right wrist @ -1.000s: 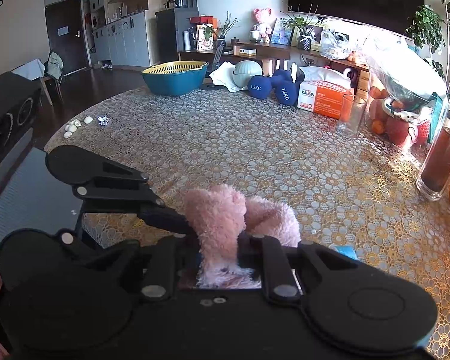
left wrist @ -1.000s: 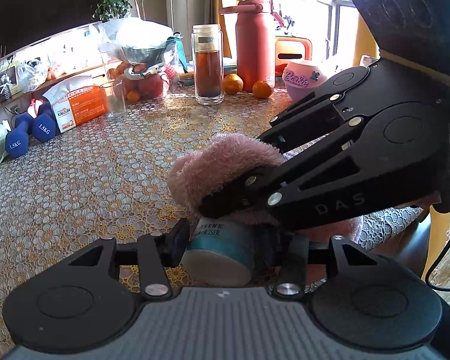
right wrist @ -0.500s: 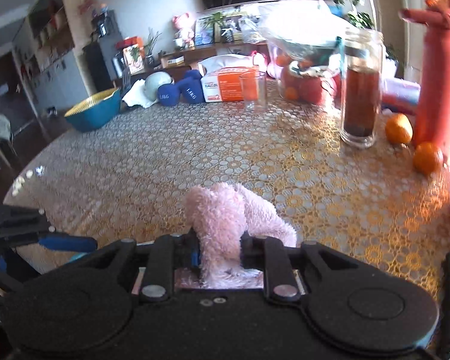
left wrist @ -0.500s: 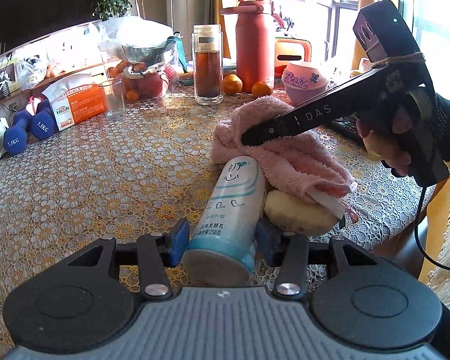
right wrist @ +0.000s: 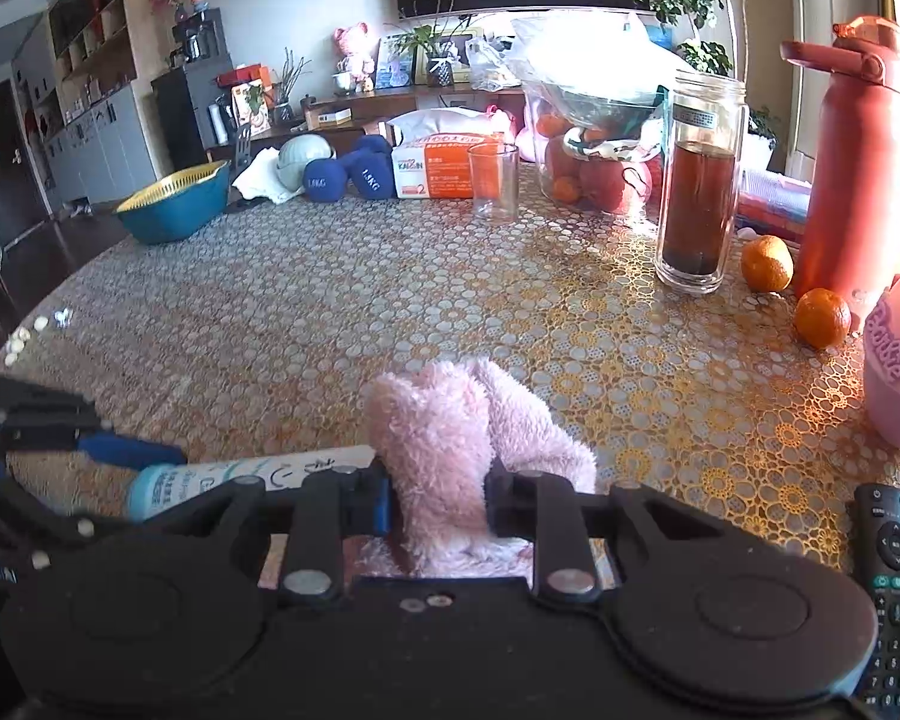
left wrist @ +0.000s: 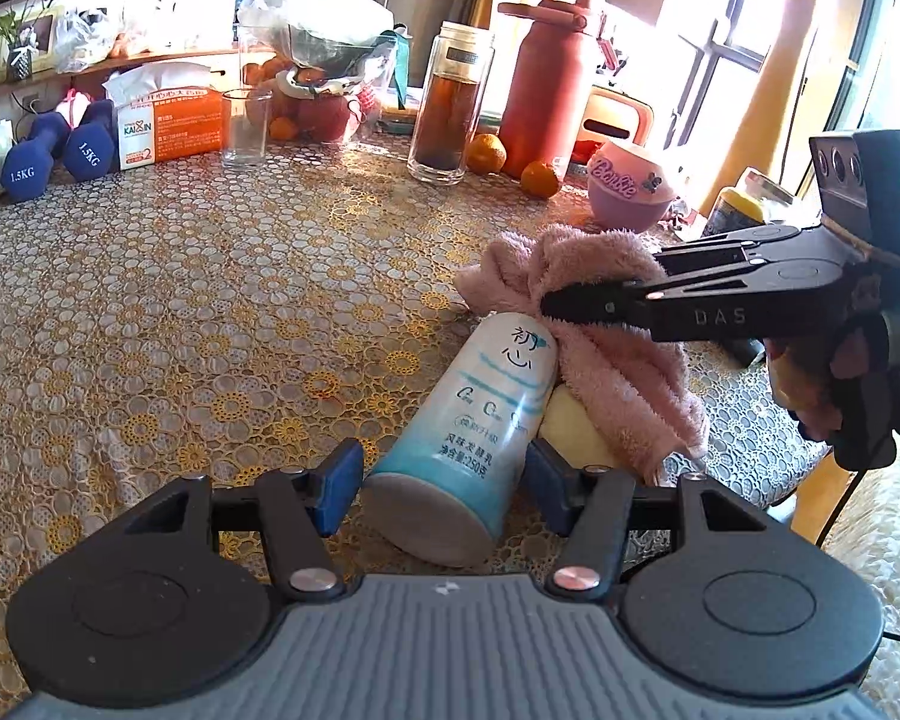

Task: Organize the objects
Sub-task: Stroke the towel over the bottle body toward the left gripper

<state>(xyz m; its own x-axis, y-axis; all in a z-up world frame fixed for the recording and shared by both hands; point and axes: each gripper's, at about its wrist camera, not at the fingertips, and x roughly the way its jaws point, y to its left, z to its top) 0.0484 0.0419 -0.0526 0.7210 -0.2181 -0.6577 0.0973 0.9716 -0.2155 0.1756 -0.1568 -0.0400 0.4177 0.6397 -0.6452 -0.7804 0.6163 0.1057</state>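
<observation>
On the lace-covered counter (left wrist: 210, 312), two claws work at a lying bottle and a pink towel.

Left claw (left wrist: 444, 483) stands spread wide, its blue pads either side of the bottle's base without touching it. The white and blue bottle (left wrist: 480, 426) lies on its side, long axis running away from the camera, base nearest, its top hidden under the pink towel (left wrist: 600, 324). Right claw (right wrist: 438, 495) is clamped on a bunched fold of towel. A pale yellow object (left wrist: 570, 429) beside the bottle is mostly covered, and I cannot identify it.
</observation>
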